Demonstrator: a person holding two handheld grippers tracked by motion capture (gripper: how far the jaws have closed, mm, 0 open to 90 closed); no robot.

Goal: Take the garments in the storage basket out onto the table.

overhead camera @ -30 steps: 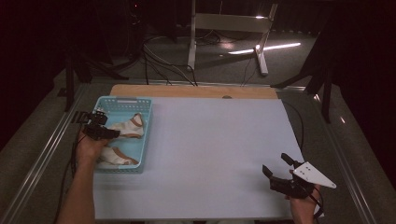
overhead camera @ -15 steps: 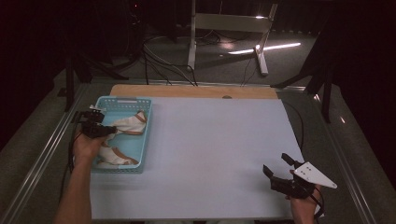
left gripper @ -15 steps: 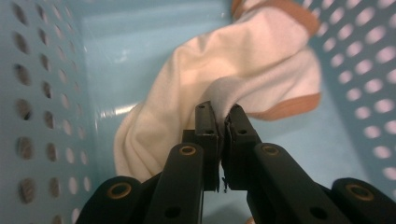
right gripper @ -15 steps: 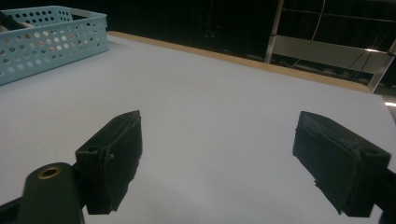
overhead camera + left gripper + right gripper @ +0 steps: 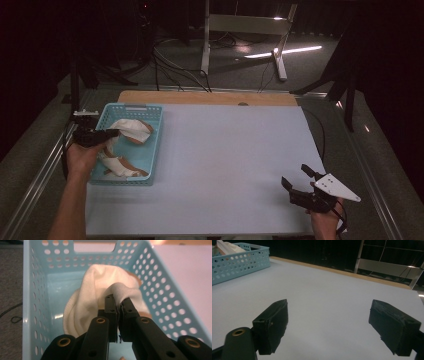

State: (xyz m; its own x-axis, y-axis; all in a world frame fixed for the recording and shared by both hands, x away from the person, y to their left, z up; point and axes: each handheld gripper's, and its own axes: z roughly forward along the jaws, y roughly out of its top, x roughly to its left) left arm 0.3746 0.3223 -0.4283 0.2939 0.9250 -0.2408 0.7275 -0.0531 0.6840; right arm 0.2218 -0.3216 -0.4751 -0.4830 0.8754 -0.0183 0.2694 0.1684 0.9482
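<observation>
The left hand-held gripper (image 5: 117,305) pinches a white fabric sock (image 5: 100,290) inside the perforated light-blue plastic basket (image 5: 35,290); the right hand-held gripper (image 5: 335,327) hovers open above the white-topped desk (image 5: 332,290)

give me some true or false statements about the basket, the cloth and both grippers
1. The left gripper is shut on a fold of the white cloth. True.
2. The blue basket sits at the right end of the table. False: it sits at the left end, by the person's left hand.
3. The right gripper is open with nothing between its jaws. True.
4. The white cloth lies spread out on the white table surface. False: it is inside the basket.
5. The right gripper hovers above the basket. False: it is at the near right corner, far from the basket.
</observation>
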